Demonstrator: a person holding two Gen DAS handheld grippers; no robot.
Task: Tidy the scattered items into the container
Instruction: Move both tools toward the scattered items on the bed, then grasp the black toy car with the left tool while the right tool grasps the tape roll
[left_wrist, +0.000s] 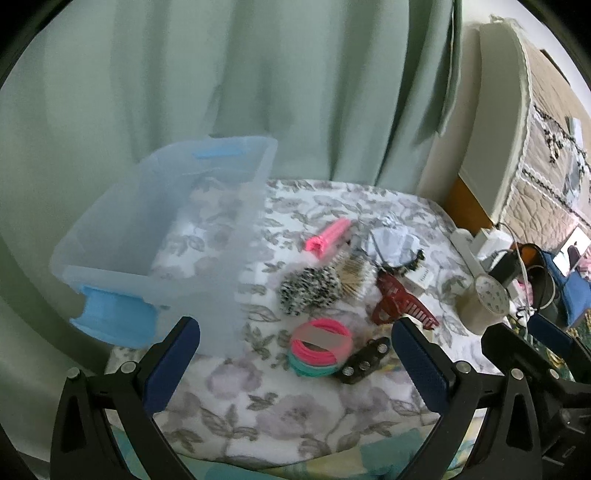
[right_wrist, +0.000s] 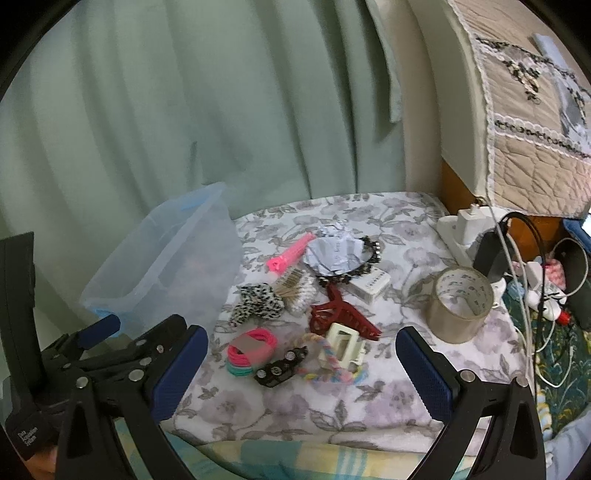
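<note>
A clear plastic container (left_wrist: 243, 236) (right_wrist: 166, 266) with blue handles stands at the left on the floral cloth. Right of it lie a pink clip (left_wrist: 327, 236) (right_wrist: 291, 254), a spotted scrunchie (left_wrist: 310, 290) (right_wrist: 256, 304), a red claw clip (left_wrist: 399, 302) (right_wrist: 340, 314), pink and teal hair ties (left_wrist: 319, 347) (right_wrist: 251, 350), a black clip (left_wrist: 364, 362) (right_wrist: 280, 367) and a cream claw clip (right_wrist: 343, 349). My left gripper (left_wrist: 295, 332) hangs open in front of the hair ties. To its right, my right gripper (right_wrist: 301, 343) is open and empty near the cream clip.
Behind the pile lie crumpled paper (right_wrist: 334, 251), a beaded headband (right_wrist: 365, 258), a small white box (right_wrist: 371, 286) and a bag of cotton swabs (right_wrist: 297, 290). A tape roll (right_wrist: 460, 304) stands at the right, near a power strip and cables (right_wrist: 517, 280). A green curtain hangs behind.
</note>
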